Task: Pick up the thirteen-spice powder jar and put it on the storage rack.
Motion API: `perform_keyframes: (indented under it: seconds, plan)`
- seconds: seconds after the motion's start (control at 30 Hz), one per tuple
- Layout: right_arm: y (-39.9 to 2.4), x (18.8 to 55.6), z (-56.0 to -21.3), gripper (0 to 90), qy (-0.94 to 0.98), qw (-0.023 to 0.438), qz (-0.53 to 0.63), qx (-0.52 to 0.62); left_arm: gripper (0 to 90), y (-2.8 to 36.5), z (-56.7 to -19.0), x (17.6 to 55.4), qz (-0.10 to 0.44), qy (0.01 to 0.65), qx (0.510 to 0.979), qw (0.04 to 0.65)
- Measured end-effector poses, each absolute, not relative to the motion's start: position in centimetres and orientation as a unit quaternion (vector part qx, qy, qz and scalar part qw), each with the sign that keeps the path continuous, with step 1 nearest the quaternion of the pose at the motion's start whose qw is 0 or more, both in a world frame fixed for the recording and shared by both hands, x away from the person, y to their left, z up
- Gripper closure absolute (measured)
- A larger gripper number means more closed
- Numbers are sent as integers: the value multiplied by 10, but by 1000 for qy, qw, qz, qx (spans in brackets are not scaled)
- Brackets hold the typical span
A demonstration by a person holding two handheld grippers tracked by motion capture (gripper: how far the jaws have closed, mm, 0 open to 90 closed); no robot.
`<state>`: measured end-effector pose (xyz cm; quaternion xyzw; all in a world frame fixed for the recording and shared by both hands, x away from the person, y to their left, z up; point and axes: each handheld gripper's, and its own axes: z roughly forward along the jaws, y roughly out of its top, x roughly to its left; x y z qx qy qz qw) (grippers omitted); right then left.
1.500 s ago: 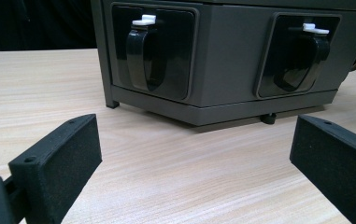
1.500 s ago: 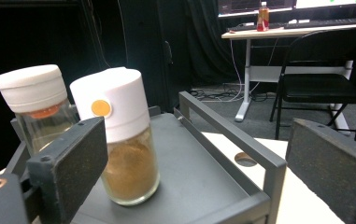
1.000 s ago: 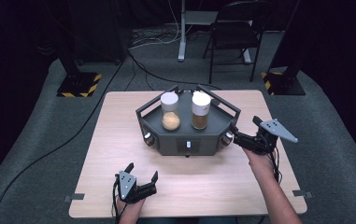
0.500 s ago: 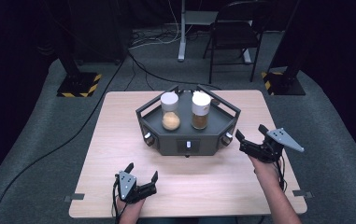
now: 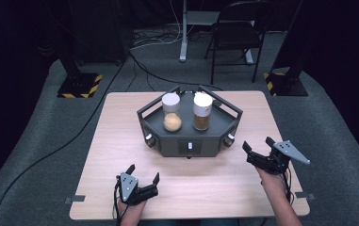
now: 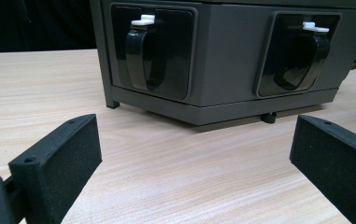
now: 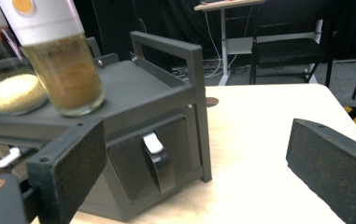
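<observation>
High view: a dark grey rack (image 5: 189,141) is seen at the middle of the worktop (image 5: 111,141), presumably set there so that both tools can reach its faces; two jars stand upright on its deck, long axes vertical, the paler-filled jar (image 5: 171,113) to the left of the brown-filled jar (image 5: 202,111). The left tool (image 5: 142,177) rests low near the worktop's near edge, jaws spread and empty; the right tool (image 5: 257,148) is held off the rack's right corner, aimed toward it. Left gripper view: the spread jaws frame the rack's front face, where a black latch (image 6: 143,58) hangs vertically. Right gripper view: the jaws are spread with nothing between them, lined up on a side latch (image 7: 157,161), judged the next target.
</observation>
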<state>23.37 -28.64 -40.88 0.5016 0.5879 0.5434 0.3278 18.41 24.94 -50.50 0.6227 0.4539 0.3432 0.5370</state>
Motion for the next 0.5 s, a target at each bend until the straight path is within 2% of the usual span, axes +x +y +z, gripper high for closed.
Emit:
perform_keyframes:
  seconds: [0.5]
  plan:
    - [-296, 226, -427, 46, 587, 327, 533, 515, 14, 249, -505, 184, 344, 454, 624, 536]
